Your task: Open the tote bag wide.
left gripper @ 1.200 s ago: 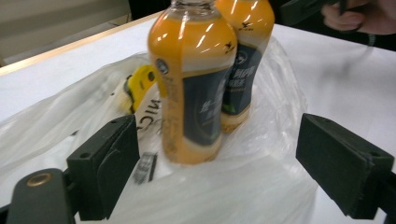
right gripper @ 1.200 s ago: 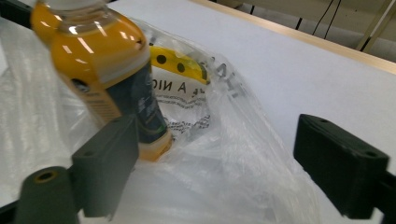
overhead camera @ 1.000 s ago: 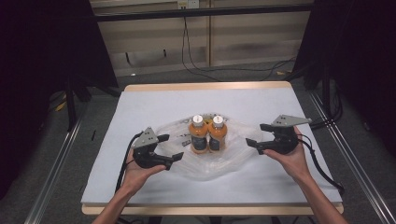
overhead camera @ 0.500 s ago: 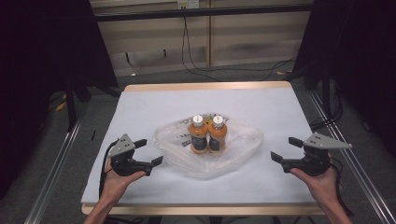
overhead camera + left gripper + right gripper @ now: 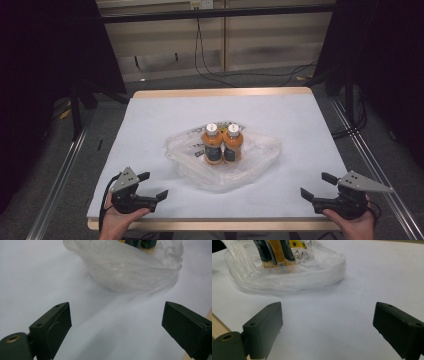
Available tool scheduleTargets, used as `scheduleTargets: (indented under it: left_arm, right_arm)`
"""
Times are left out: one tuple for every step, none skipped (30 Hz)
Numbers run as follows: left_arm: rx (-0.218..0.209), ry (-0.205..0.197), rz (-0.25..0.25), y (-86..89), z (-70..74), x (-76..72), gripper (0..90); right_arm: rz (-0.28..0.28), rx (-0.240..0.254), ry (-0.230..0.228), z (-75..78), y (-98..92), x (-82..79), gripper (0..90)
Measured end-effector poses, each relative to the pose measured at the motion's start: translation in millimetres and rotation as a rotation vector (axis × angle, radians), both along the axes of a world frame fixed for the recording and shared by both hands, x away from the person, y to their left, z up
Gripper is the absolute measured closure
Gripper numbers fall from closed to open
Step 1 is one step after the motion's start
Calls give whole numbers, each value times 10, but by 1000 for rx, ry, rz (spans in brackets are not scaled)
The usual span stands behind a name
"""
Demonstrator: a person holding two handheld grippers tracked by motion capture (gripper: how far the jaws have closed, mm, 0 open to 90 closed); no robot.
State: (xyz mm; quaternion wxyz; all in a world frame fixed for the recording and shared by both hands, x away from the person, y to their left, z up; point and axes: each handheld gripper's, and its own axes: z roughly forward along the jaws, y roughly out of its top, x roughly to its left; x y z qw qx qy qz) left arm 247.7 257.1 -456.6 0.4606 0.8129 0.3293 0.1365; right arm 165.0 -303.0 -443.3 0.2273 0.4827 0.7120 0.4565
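Left gripper (image 5: 156, 186): black fingers (image 5: 53, 327) spread wide, nothing btwn them, just bare white sheet underneath. It sits at the near left corner of the surface (image 5: 165, 115), w/ the person's left hand (image 5: 114, 224) under it at the front edge. Right gripper (image 5: 317, 185): fingers (image 5: 265, 326) also spread wide w/ nothing in them, jaws have just been opening, and it's at the near right corner, held by the right hand (image 5: 352, 226).

Both are well apart from the crumpled clear plastic bag (image 5: 260, 152), which lies roughly mid-surface, a bit toward the near side. In the left gripper view the bag (image 5: 130, 267) is up ahead, not touching the fingers. Same deal in the right gripper view, bag (image 5: 312, 275) ahead and to the left.

Standing upright in the bag, pushed-down plastic around them: two orange drink bottles w/ white caps and dark labels (image 5: 222, 145), side by side and touching. Right gripper view shows their lower halves (image 5: 275, 252), yellow and dark labels. Light wood edge strip (image 5: 220, 93) runs along the far side.
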Motion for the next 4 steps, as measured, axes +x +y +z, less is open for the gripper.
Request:
scheduleTargets:
  left_arm:
    - [-7,-4,11,14,1,6,86]
    - [-9,-3,18,31,8,12,80]
    - [-15,-6,24,40,9,13,76]
    - [-6,-14,30,50,10,12,72]
  right_arm:
    - [-2,8,-2,-9,-1,-10,84]
    - [-9,12,5,-14,8,-15,84]
    - [-14,-2,0,-14,21,-19,84]
    - [-11,-10,-4,-12,28,-19,84]
